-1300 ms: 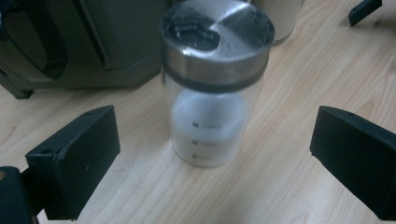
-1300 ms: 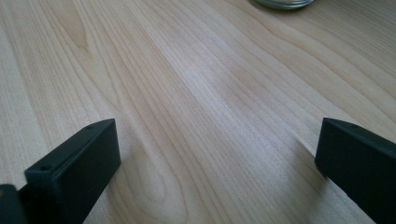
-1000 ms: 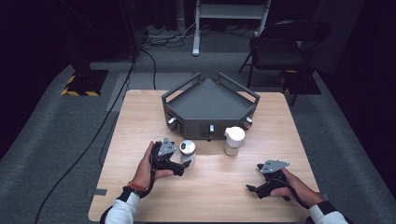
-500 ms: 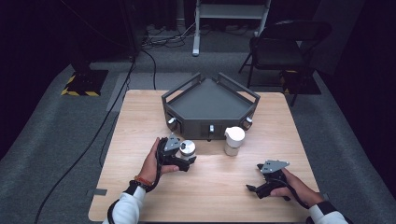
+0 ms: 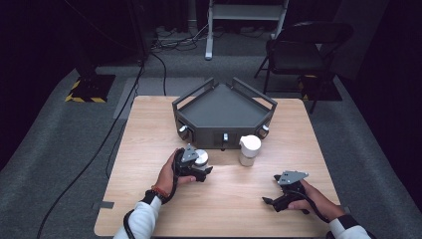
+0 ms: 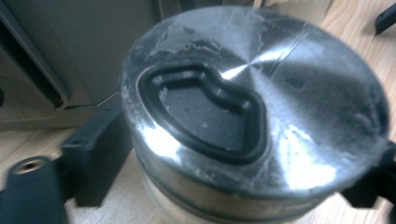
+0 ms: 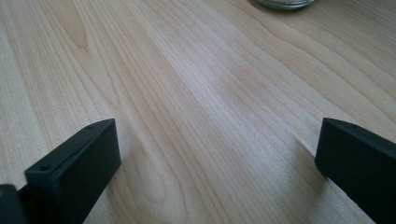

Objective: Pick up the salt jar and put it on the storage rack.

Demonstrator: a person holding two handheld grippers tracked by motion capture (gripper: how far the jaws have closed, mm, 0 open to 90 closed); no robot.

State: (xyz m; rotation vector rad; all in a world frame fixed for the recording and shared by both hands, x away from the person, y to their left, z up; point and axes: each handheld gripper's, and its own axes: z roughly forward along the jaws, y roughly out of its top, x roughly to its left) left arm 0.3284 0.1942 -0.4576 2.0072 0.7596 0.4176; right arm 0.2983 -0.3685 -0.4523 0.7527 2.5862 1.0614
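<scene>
Dark room, wooden table (image 5: 149, 139). Jar (image 6: 254, 126) just before grey tray (image 5: 224, 107), between left gripper (image 5: 199, 167) jaws, just closing, both seemingly touching its sides. Not lifted yet. Second jar (image 5: 248, 149) untouched; right gripper (image 7: 215, 154) spread, idle.

High view fixed above near edge, facing forward and down over whole tabletop (image 5: 149, 129), left gripper view very close on metal-lidded jar (image 6: 254, 116), right gripper view low over bare wood, tabletop common to all.
</scene>
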